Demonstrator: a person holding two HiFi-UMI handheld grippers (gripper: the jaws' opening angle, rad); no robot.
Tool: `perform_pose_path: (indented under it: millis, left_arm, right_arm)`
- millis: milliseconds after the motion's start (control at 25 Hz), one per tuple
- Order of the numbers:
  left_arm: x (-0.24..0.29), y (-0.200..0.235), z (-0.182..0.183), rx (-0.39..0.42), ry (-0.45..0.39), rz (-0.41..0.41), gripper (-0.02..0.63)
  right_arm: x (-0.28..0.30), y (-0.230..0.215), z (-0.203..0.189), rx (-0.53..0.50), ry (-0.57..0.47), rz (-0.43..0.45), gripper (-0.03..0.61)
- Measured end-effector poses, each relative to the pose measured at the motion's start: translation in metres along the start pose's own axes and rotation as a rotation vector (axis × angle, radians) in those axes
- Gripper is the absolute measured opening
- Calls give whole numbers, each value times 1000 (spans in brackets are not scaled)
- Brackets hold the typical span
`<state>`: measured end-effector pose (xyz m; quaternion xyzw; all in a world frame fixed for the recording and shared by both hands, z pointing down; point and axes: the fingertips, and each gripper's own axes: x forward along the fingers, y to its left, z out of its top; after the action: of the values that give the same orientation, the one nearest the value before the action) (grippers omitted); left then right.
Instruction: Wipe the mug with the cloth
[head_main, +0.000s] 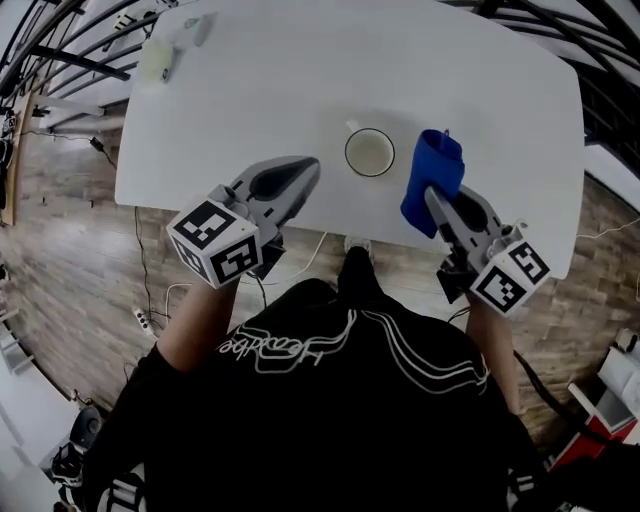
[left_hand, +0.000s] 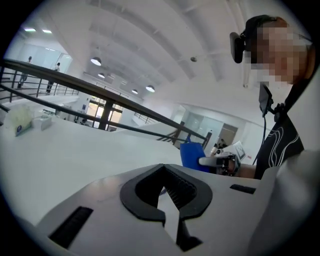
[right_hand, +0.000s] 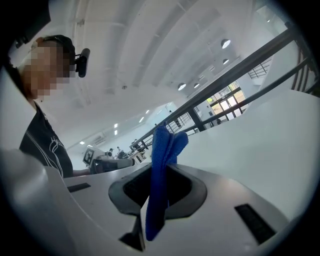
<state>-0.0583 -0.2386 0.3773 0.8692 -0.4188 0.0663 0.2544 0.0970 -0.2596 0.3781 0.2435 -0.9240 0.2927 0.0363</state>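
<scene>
A white mug (head_main: 369, 153) stands upright near the front edge of the white table (head_main: 480, 80); it looks empty. My right gripper (head_main: 434, 199) is shut on a folded blue cloth (head_main: 432, 178), which it holds up just right of the mug without touching it. In the right gripper view the cloth (right_hand: 162, 165) stands pinched between the jaws of my right gripper (right_hand: 155, 200). My left gripper (head_main: 306, 172) hovers just left of the mug, shut and empty. The left gripper view shows my left gripper (left_hand: 167, 195) with its jaws together, and the cloth (left_hand: 192, 155) beyond. The mug is hidden in both gripper views.
A pale yellow object (head_main: 155, 60) and a small white item (head_main: 196, 28) lie at the table's far left corner. Black railings (head_main: 80, 62) run behind the table. Cables (head_main: 150, 300) trail on the wooden floor beneath the front edge.
</scene>
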Motion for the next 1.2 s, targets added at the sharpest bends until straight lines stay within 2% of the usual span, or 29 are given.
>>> perform_pose_path:
  millis: [160, 400, 800, 960, 1200]
  left_arm:
    - [9, 22, -6, -33, 0, 5, 6]
    - [16, 40, -6, -37, -6, -39, 6]
    - [7, 58, -7, -68, -1, -19, 6]
    - [11, 60, -3, -95, -21, 6, 6]
    - [10, 68, -8, -112, -26, 31, 6]
  right_arm:
    - [28, -17, 11, -32, 5, 36, 48]
    - [62, -23, 31, -111, 29, 165, 48]
    - [102, -16, 33, -301, 197, 337, 48]
    - [104, -23, 24, -301, 288, 422, 48]
    - [118, -32, 8, -271, 384, 496, 48]
